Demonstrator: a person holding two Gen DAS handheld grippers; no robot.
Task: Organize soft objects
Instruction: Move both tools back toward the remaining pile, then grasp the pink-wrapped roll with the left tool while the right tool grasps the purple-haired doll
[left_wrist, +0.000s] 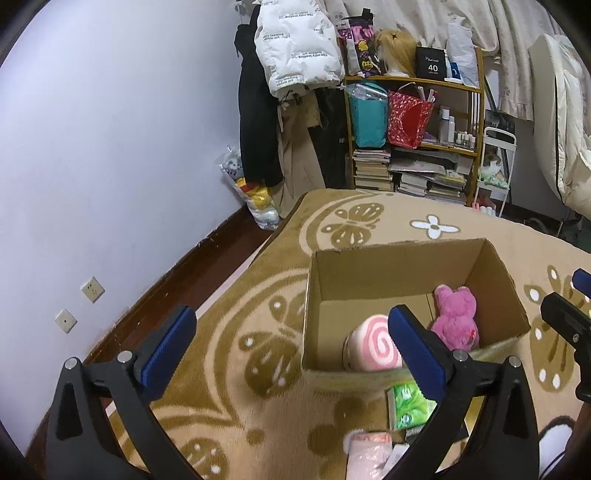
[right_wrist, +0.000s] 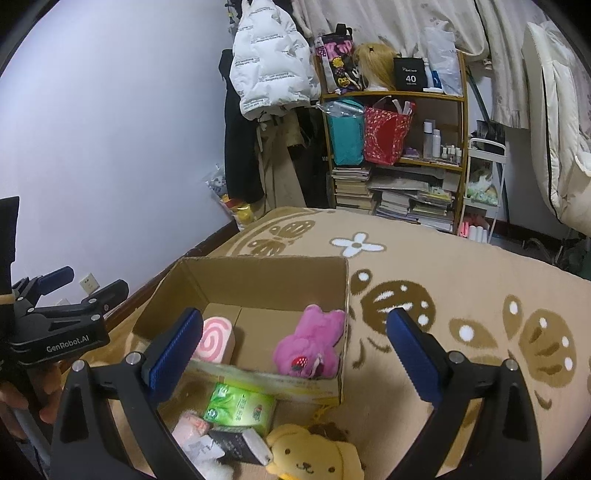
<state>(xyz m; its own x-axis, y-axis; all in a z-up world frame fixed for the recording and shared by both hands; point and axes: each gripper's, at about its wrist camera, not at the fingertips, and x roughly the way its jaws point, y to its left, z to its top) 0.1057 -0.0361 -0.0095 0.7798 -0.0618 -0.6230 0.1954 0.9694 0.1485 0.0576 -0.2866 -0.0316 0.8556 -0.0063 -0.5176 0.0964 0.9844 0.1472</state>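
An open cardboard box (left_wrist: 388, 269) (right_wrist: 258, 280) sits on the patterned carpet. Inside lie a pink swirl roll plush (left_wrist: 373, 347) (right_wrist: 216, 341) and a pink bunny plush (left_wrist: 456, 317) (right_wrist: 310, 341). In front of the box lie a green tissue pack (left_wrist: 410, 404) (right_wrist: 242, 404), a pink soft packet (left_wrist: 369, 454) (right_wrist: 190, 426), a dark small box (right_wrist: 240, 445) and a yellow dog plush (right_wrist: 314, 456). My left gripper (left_wrist: 291, 339) is open and empty, above the box's near left side; it also shows in the right wrist view (right_wrist: 83, 282). My right gripper (right_wrist: 295, 343) is open and empty over the box's near edge.
A beige and brown carpet (right_wrist: 461, 288) covers the floor. A shelf (left_wrist: 413, 122) with bags, books and bottles stands at the back, with hanging coats (left_wrist: 295, 48) to its left. A white wall with sockets (left_wrist: 92, 290) is on the left. Bedding (left_wrist: 569, 122) hangs at right.
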